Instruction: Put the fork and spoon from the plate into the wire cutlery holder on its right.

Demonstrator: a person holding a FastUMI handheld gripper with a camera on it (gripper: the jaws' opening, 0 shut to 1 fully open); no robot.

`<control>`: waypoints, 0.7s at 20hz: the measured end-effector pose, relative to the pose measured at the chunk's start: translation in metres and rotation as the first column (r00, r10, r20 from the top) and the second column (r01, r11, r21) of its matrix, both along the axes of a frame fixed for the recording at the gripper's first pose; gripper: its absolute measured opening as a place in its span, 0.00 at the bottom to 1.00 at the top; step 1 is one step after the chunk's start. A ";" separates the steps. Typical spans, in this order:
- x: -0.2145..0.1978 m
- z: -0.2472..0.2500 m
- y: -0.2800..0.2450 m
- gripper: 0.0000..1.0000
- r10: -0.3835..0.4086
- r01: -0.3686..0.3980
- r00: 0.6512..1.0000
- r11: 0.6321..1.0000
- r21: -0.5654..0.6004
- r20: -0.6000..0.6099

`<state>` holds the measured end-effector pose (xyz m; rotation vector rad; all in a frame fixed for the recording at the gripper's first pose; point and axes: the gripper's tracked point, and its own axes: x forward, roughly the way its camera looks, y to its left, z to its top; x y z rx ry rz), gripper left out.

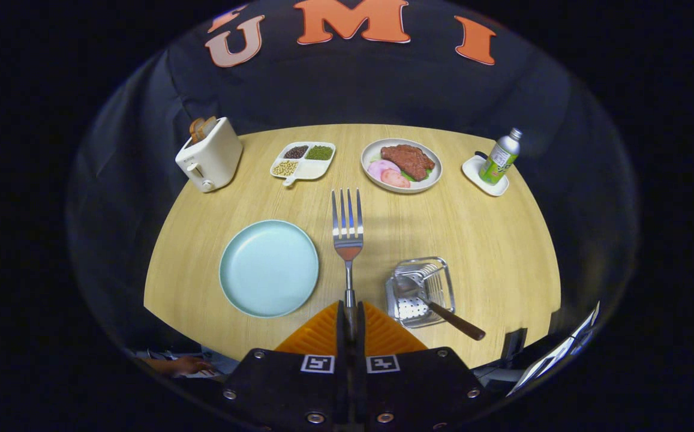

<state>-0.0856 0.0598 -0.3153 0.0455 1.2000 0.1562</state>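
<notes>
1. Pale wood-grain tabletop (490,240) stood before black cloth.
2. The fingers (351,321) clamped the fork (347,231), tines pointing ahead.
3. The plate (269,267) lay ahead-left, the wire holder (420,291) with a brown-handled utensil (454,321) ahead-right.

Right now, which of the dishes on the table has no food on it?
The round pale blue plate, left of the fork clamped in the hand-held gripper. The white divided tray holds beans, and the round white plate holds meat.

The wooden table (478,240) bears a toaster (210,155) at ten o'clock, plate (269,267) at eight, cutlery holder (420,291) at five.

The gripper (349,321) is clamped on the fork (347,228).
</notes>
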 end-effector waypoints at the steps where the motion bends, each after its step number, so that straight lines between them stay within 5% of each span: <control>1: -0.005 -0.002 -0.014 0.05 0.000 -0.001 1.000 1.000 -0.014 -0.019; 14: -0.054 -0.050 -0.063 0.05 0.133 -0.148 0.938 0.989 -0.021 -0.319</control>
